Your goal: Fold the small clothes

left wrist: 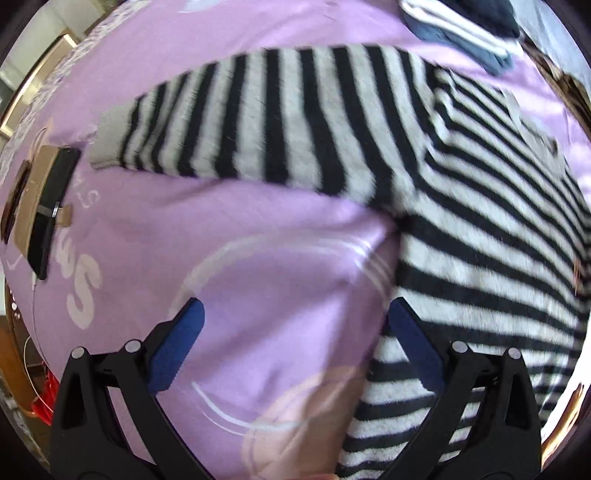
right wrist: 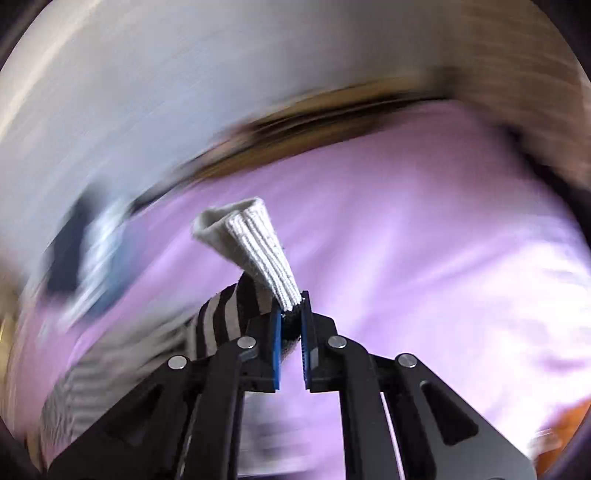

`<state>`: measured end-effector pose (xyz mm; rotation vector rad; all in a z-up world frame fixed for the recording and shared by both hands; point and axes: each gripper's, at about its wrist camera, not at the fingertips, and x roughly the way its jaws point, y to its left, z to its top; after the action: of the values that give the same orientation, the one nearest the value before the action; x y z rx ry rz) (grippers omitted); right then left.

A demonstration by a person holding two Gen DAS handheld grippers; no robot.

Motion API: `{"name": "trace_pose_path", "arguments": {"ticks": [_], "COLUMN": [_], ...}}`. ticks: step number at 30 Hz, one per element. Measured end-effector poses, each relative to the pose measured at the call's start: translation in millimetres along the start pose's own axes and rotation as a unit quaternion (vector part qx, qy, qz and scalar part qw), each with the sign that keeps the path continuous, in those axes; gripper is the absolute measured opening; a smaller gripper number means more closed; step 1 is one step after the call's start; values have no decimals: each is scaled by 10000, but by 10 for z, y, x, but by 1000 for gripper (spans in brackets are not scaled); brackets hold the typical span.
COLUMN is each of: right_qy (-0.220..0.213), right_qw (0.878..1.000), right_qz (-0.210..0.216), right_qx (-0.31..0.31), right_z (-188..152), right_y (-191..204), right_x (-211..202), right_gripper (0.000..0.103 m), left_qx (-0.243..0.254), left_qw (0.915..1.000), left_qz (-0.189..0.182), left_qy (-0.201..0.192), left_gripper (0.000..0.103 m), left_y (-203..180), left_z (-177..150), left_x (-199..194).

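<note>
Lilac printed bedsheet under fuzzy black-and-white striped knit sweater. Right gripper clenched on its ribbed grey cuff; left gripper released beside the sweater.

- Home bedroom: lilac printed bedsheet covers the whole work surface
- Striped sweater spread on the sheet
- Folded clothes pile at the sheet's far edge
- Phone on the sheet's left side

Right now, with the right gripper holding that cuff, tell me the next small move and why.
Probably carry the cuff across and lay that sleeve over the striped sweater body. The right gripper is shut on the ribbed cuff, lifted above the purple sheet. The left gripper is open, holding nothing, beside the sweater's edge.
</note>
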<state>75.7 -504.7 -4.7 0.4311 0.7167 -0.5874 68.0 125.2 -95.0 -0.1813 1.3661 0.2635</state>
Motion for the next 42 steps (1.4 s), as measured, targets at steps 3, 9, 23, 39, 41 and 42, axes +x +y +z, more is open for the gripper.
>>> {"name": "trace_pose_path", "arguments": {"ticks": [3,9,23,39,41,42], "right_qy": [263,84,2356,1613,2066,2346], "right_qw": [9888,9981,9325,9522,9179,9018], "right_qz": [-1297,-513,2737,2589,3360,3598], "right_qx": [686,324,-100,-163,-433,-478], "right_z": [219,-170,-986,-954,-1387,-1597], "right_y": [-1076,-882,1277,469,1119,1398], "right_x": [7,-292,1045,-163,-280,-289], "right_gripper": [16,17,37,66,68,68], "left_qx": [-177,296,813,1118,1639,1959], "left_qw": [9997,9986,9929,9794,9693,9651], "left_qz": [-11,-211,-476,-1334,-1701,-1642], "left_qy": [-177,-388,-724,-1025,-678,-566], "left_gripper": [101,101,101,101,101,101], "left_y": [104,-285,-939,-923,-1436,-1673], "left_z": [180,462,1317,639,324,118], "left_x": [-23,-151,439,-454,-384,-313]}}
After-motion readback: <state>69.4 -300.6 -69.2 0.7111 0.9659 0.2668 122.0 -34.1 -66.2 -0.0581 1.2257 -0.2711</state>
